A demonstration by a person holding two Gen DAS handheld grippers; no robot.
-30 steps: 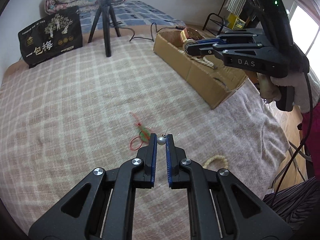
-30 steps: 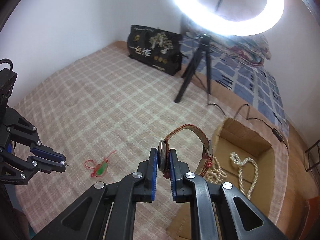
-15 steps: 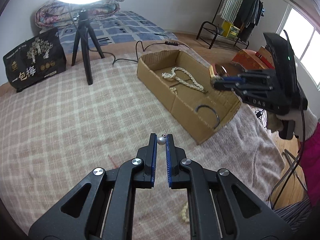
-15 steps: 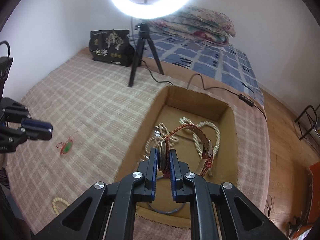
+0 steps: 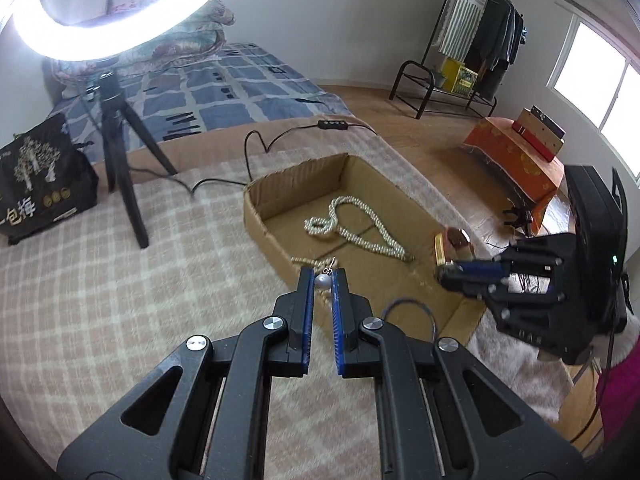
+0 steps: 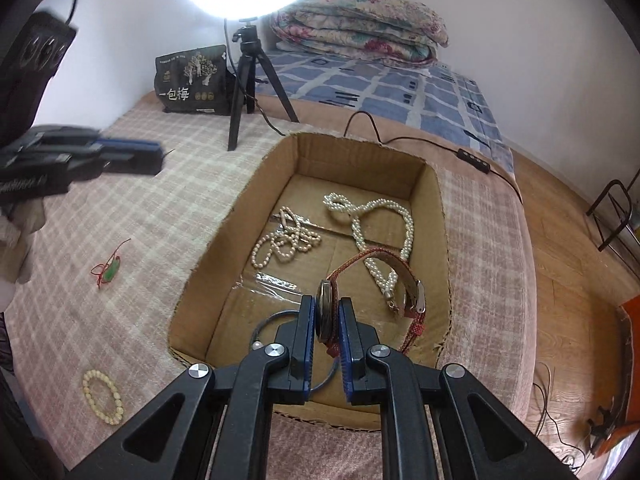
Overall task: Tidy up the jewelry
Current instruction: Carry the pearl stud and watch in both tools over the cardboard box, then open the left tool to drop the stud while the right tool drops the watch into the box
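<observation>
My left gripper (image 5: 322, 280) is shut on a small silver pearl earring (image 5: 321, 281) and holds it above the near left wall of the open cardboard box (image 5: 256, 216). My right gripper (image 6: 326, 316) is shut on the face of a wristwatch (image 6: 325, 312) with a red woven strap (image 6: 362, 258), held over the near end of the cardboard box (image 6: 432, 184). In the box lie a long pearl necklace (image 6: 368, 220), a smaller pearl strand (image 6: 286, 242) and a dark bangle (image 6: 276, 318). The right gripper also shows in the left wrist view (image 5: 452, 272).
On the checked blanket left of the box lie a red-corded green pendant (image 6: 110, 270) and a cream bead bracelet (image 6: 102, 396). A ring light on a black tripod (image 6: 244, 80), a black bag (image 6: 192, 80) and a cable (image 6: 400, 142) stand behind the box.
Both grippers have moved over toward the box, each still holding its piece. The left has swung from above the pendant to the box's wall; the right has come lower over the box's near end.
</observation>
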